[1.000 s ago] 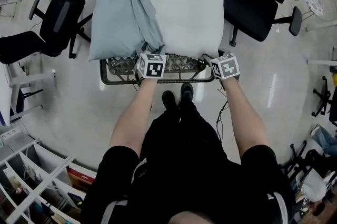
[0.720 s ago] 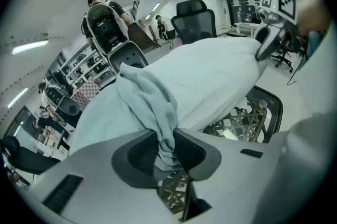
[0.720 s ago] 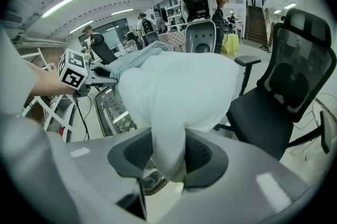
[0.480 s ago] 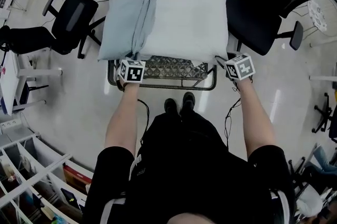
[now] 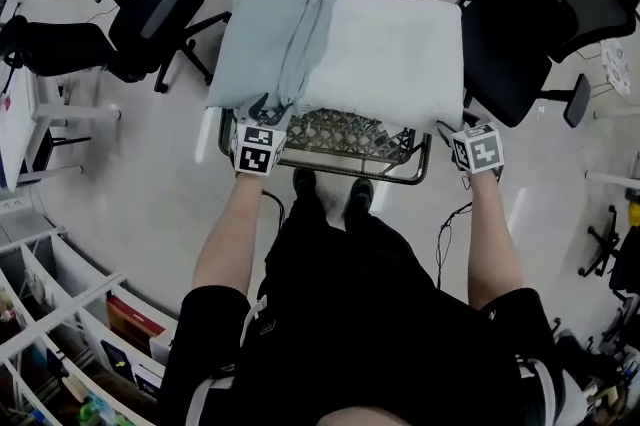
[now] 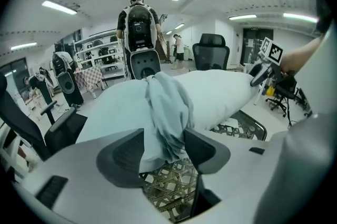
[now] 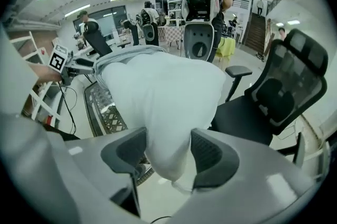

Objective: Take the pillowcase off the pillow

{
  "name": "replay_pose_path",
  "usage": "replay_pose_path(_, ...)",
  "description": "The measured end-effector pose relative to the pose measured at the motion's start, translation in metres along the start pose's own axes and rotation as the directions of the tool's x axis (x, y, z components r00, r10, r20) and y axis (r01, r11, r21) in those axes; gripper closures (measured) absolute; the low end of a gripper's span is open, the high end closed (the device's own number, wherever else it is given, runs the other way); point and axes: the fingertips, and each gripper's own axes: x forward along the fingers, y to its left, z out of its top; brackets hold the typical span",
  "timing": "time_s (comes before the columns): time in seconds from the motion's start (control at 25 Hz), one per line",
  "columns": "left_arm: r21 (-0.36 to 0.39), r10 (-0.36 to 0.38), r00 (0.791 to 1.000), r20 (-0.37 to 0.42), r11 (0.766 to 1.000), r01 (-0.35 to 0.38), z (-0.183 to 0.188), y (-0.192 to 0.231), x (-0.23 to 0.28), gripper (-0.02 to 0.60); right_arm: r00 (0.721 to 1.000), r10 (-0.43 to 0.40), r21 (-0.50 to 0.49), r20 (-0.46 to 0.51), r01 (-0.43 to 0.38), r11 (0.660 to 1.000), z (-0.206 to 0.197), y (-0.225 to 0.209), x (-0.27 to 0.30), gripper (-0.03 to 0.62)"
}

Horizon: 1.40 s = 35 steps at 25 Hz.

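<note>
Table (image 5: 352,130), woven top in a metal frame, sits at 12 o'clock from the wearer's feet. Black chair (image 5: 150,14) is at its 10 o'clock and a second chair (image 5: 540,24) at its 2 o'clock, both just beside it. A person (image 6: 138,23) stands past the table at 12 o'clock, back turned.

Pillow (image 5: 395,49), white, lies flat over the far part of the table. The near strip of the woven top is bare.

Pillowcase (image 5: 262,39), pale blue, covers only the pillow's 9 o'clock part. Its loose end is bunched in a ridge running 12 to 6 across the middle. Not off yet.

Left gripper (image 5: 272,112) is at the pillow's 7 o'clock corner. Jaws have just been opening and are now apart. The ridge's hanging end sits between them, not pinched.

Right gripper (image 5: 452,131) is at the 5 o'clock corner. Its jaws have also just been opening and are apart. The bare pillow corner bulges between them, not clamped.
</note>
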Motion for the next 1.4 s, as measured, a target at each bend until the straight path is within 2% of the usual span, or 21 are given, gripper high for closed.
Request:
replay_pose_path(0.12,-0.024,-0.037,0.999,0.016,0.999,0.037,-0.006,0.010,0.004,0.338,0.998,-0.061,-0.062,-0.013,0.060,0.996,0.010,0.009,-0.005,0.312)
replay_pose_path(0.28,-0.028,-0.095,0.995,0.019,0.995,0.095,0.000,0.005,0.019,0.329,0.993,-0.114,0.051,-0.026,0.115,0.992,0.016,0.009,-0.009,0.312)
replay_pose_path(0.36,-0.011,-0.101,0.995,0.001,0.995,0.101,0.000,-0.003,0.023,0.305,0.989,-0.143,0.067,-0.024,0.144,0.987,0.017,0.011,-0.010,0.312)
replay_pose_path(0.48,-0.005,-0.083,0.997,-0.009,0.997,0.083,-0.002,-0.011,0.019,0.301,0.970,-0.233,0.019,0.074,0.232,0.972,0.046,0.011,-0.028,0.313)
replay_pose_path(0.52,0.005,-0.075,0.997,0.006,0.997,0.075,-0.001,-0.015,0.015,0.301,0.964,-0.240,-0.010,0.110,0.243,0.970,0.060,0.015,-0.032,0.313)
replay_pose_path(0.6,0.059,-0.076,0.996,0.050,0.996,0.073,0.007,-0.031,0.005,0.301,0.971,-0.185,-0.096,0.152,0.201,0.975,0.080,0.036,-0.023,0.313)
replay_pose_path(0.68,0.123,-0.097,0.993,0.074,0.989,0.087,0.016,-0.051,0.006,0.301,0.987,-0.084,-0.215,0.140,0.113,0.970,0.089,0.070,0.004,0.288)
replay_pose_path(0.72,0.141,-0.102,0.992,0.070,0.986,0.091,0.018,-0.059,0.011,0.301,0.992,-0.039,-0.285,0.118,0.072,0.956,0.090,0.090,0.021,0.267)
replay_pose_path(0.8,0.154,-0.080,0.996,0.024,0.985,0.076,0.015,-0.061,0.030,0.301,0.999,0.019,-0.427,0.047,0.003,0.904,0.084,0.125,0.058,0.224)
replay_pose_path(0.88,0.179,-0.024,0.999,-0.030,0.984,0.029,0.009,-0.053,0.046,0.303,0.999,0.017,-0.552,-0.045,-0.039,0.833,0.069,0.149,0.095,0.195)
replay_pose_path(0.96,0.232,0.016,0.998,-0.053,0.973,-0.003,0.005,-0.044,0.053,0.365,0.993,-0.051,-0.642,-0.104,-0.027,0.766,0.056,0.153,0.123,0.191)
replay_pose_path(1.0,0.263,0.021,0.998,-0.057,0.965,-0.005,0.004,-0.041,0.053,0.386,0.991,-0.084,-0.666,-0.106,-0.008,0.746,0.054,0.150,0.131,0.205)
replay_pose_path(1.04,0.293,0.021,0.998,-0.059,0.956,-0.003,0.002,-0.039,0.053,0.400,0.990,-0.101,-0.676,-0.096,0.010,0.737,0.055,0.147,0.133,0.251)
replay_pose_path(1.12,0.338,0.035,0.997,-0.064,0.941,-0.011,-0.001,-0.031,0.048,0.441,0.993,-0.095,-0.675,-0.074,0.020,0.738,0.059,0.142,0.129,0.322)
replay_pose_path(1.16,0.341,0.045,0.997,-0.068,0.940,-0.019,-0.004,-0.024,0.044,0.502,0.995,-0.078,-0.672,-0.069,0.012,0.740,0.059,0.141,0.125,0.353)
replay_pose_path(1.32,0.228,0.010,0.995,-0.094,0.974,0.012,-0.017,-0.003,0.030,0.516,0.997,-0.006,-0.648,-0.083,-0.049,0.760,0.056,0.137,0.111,0.393)
replay_pose_path(1.4,0.173,-0.041,0.997,-0.070,0.984,0.053,-0.014,-0.005,0.023,0.515,0.996,0.017,-0.620,-0.093,-0.072,0.781,0.057,0.135,0.106,0.395)
